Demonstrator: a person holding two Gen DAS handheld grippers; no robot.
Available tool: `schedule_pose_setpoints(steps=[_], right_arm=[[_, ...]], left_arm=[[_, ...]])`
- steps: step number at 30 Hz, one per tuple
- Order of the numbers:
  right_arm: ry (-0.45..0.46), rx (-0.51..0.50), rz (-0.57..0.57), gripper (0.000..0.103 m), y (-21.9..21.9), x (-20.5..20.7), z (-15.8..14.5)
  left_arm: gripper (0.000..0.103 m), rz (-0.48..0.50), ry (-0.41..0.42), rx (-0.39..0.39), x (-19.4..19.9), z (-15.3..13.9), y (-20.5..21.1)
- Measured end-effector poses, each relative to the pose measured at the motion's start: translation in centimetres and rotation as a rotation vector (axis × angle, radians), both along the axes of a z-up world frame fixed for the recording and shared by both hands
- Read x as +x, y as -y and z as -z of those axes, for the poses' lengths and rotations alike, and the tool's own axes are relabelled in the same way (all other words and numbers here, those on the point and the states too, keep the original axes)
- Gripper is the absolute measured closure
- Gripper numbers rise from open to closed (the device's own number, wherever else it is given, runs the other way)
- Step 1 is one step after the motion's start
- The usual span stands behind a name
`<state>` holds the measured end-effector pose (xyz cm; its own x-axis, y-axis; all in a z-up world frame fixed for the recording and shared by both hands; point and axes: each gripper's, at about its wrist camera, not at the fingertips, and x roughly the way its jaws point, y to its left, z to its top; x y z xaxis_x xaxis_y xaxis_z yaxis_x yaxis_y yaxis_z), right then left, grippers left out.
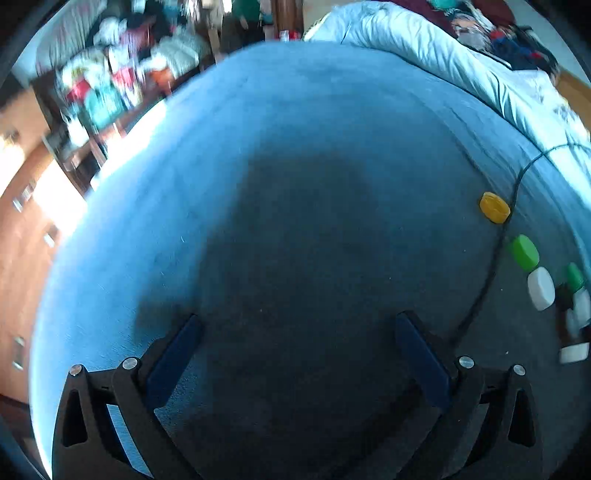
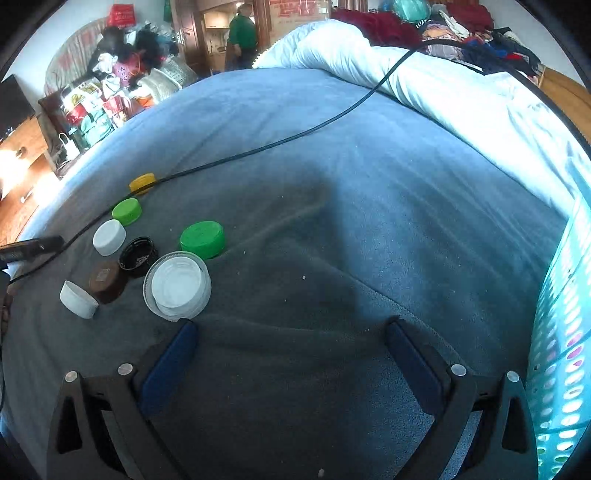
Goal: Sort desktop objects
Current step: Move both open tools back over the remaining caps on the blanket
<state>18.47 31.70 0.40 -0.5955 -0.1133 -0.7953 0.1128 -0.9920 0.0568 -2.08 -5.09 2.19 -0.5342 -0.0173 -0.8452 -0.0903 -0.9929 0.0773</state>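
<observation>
Several bottle caps lie on a blue blanket [image 2: 369,177]. In the right wrist view, left of centre, I see a yellow cap [image 2: 142,182], a small green cap [image 2: 126,211], a white cap [image 2: 109,237], a black cap [image 2: 138,257], a brown cap [image 2: 104,281], a tipped white cap [image 2: 78,299], a large green cap [image 2: 202,239] and a clear lid holding a white cap [image 2: 178,285]. My right gripper [image 2: 291,328] stands open just right of the clear lid, nothing between its fingers. My left gripper [image 1: 297,321] is open over bare blanket, with the yellow cap [image 1: 495,207], green cap [image 1: 523,252] and white cap [image 1: 541,288] far to its right.
A black cable [image 2: 295,138] runs across the blanket past the yellow cap. A turquoise perforated basket [image 2: 565,332] stands at the right edge. A pale duvet [image 2: 443,85] is bunched at the back. A person in green [image 2: 242,31] stands in a far doorway. Cluttered shelves [image 2: 92,107] line the left.
</observation>
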Motion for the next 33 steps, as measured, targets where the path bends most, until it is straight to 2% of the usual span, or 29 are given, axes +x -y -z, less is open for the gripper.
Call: schedule_pose_setpoints(steps=[1, 4, 9, 14, 16, 17, 18, 20, 22, 24, 25, 27, 30, 33], right_arm=[[0.001, -0.005, 0.000, 0.000, 0.0, 0.0, 0.0], [0.000, -0.006, 0.000, 0.000, 0.6, -0.3, -0.4], [-0.001, -0.007, 0.001, 0.000, 0.9, -0.4, -0.4], [-0.002, -0.008, 0.002, 0.000, 0.9, -0.3, -0.6], [-0.001, -0.011, 0.002, 0.000, 0.9, -0.3, -0.6], [-0.001, -0.013, 0.002, 0.000, 1.0, -0.2, -0.6], [-0.002, -0.013, 0.002, 0.000, 0.9, -0.2, -0.7], [-0.003, -0.012, 0.003, 0.000, 0.9, -0.2, -0.7], [-0.003, -0.011, 0.003, 0.000, 0.9, -0.2, -0.7], [-0.003, -0.013, 0.003, 0.000, 0.9, -0.2, -0.7], [-0.003, -0.013, 0.003, 0.000, 1.0, -0.1, -0.7], [-0.003, -0.012, 0.003, 0.000, 1.0, -0.1, -0.7], [-0.003, -0.010, 0.004, 0.000, 1.0, -0.2, -0.7], [-0.002, -0.011, 0.005, 0.000, 1.0, -0.1, -0.7]], left_arm=[[0.001, 0.000, -0.002, 0.008, 0.3, 0.1, 0.4], [0.001, -0.008, 0.019, 0.101, 0.2, 0.3, 1.8], [0.001, 0.002, 0.021, 0.061, 0.3, 0.5, 0.8], [0.001, 0.008, 0.015, 0.070, -0.1, 0.4, 0.5], [0.001, -0.009, 0.070, 0.135, -1.0, -0.2, 1.3], [0.001, 0.012, 0.108, 0.144, -1.4, -0.7, 1.5], [0.001, 0.017, 0.110, 0.149, -1.6, -1.3, 1.7], [0.001, 0.009, 0.052, 0.196, -2.0, -3.2, 2.6], [0.001, -0.011, 0.029, 0.206, -3.2, -4.2, 3.4], [0.001, -0.039, 0.038, 0.200, -5.4, -3.8, 4.3], [0.001, -0.058, 0.071, 0.201, -6.6, -2.9, 4.9], [0.001, -0.096, 0.165, 0.269, -8.1, -0.9, 6.3], [0.001, -0.113, 0.199, 0.337, -8.4, -1.1, 7.2], [0.001, -0.101, 0.214, 0.533, -7.4, -2.3, 8.4]])
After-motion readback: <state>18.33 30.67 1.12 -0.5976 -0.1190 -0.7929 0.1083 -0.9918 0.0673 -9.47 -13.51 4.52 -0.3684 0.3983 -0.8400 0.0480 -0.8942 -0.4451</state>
